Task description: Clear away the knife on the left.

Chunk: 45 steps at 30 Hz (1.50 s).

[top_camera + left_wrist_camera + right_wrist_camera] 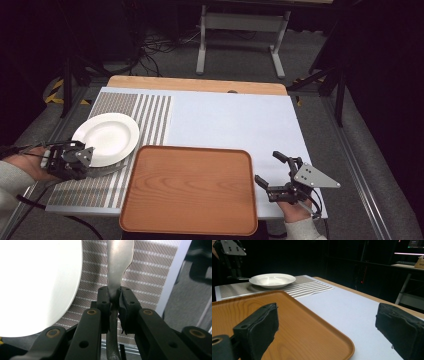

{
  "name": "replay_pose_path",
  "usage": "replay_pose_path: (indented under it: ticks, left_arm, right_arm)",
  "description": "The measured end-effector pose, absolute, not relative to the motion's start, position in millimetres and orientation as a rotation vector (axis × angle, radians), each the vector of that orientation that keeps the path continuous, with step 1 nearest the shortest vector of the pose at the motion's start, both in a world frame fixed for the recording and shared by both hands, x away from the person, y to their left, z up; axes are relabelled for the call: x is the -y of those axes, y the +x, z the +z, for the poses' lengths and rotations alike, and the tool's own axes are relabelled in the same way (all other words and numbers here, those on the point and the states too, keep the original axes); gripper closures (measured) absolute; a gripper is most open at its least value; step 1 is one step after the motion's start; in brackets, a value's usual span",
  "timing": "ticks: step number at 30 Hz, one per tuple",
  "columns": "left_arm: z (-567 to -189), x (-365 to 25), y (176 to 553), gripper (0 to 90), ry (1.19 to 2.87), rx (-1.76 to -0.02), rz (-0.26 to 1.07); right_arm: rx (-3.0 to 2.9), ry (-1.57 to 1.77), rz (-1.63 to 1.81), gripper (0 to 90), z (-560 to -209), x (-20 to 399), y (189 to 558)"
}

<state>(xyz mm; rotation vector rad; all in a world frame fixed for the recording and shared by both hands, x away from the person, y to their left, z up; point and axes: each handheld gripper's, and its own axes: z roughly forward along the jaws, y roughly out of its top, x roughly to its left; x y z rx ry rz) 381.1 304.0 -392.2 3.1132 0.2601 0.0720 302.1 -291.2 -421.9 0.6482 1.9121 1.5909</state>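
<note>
Left claw (114, 298) clamped tight on a metal utensil handle (117, 270); pads pinch its narrow neck, and the handle runs straight out ahead of the jaws and back down between them. Which utensil it is, can't tell, as the working end is out of frame. In the high view the left claw (85, 156) sits at the near rim of the white plate (106, 138), over the striped placemat (145, 120).

Right claw (267, 170) wide open, nothing between the pads, hovering just off the right edge of the wooden tray (190, 187), well apart from the plate.

Tray is bare and lies between the two claws on the worktop (235, 120). Plate just left of the tray's far-left corner.
</note>
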Motion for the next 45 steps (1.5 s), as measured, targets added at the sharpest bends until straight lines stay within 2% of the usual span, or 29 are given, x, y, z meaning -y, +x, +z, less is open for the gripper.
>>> replay_pose_path:
  ticks: [5, 7, 13, 19, 24, 38, 45]
  left_arm:
    - [-383, -293, 378, 79.7, 3.069, -0.300, 0.099]
    - [-379, -289, 378, 79.8, 3.032, -0.366, 0.095]
    - [-371, -280, 380, 79.8, 2.946, -0.582, -0.009]
    - [-364, -269, 375, 79.7, 2.911, -0.591, -0.091]
    - [-357, -263, 374, 79.7, 2.839, -0.682, -0.163]
    - [-355, -248, 374, 79.8, 2.680, -0.895, -0.250]
    - [-363, -236, 371, 79.8, 2.625, -0.907, -0.272]
  right_arm:
    - [-1.913, 0.649, 1.594, 5.3, -422, 291, 303]
    - [-1.909, 0.648, 1.598, 5.4, -421, 292, 304]
    - [-1.903, 0.644, 1.601, 5.4, -420, 291, 303]
    - [-1.906, 0.654, 1.613, 5.4, -422, 292, 305]
    - [-1.909, 0.653, 1.613, 5.4, -423, 293, 305]
    - [-1.910, 0.661, 1.616, 5.4, -426, 295, 307]
    - [-1.910, 0.649, 1.619, 5.4, -426, 292, 309]
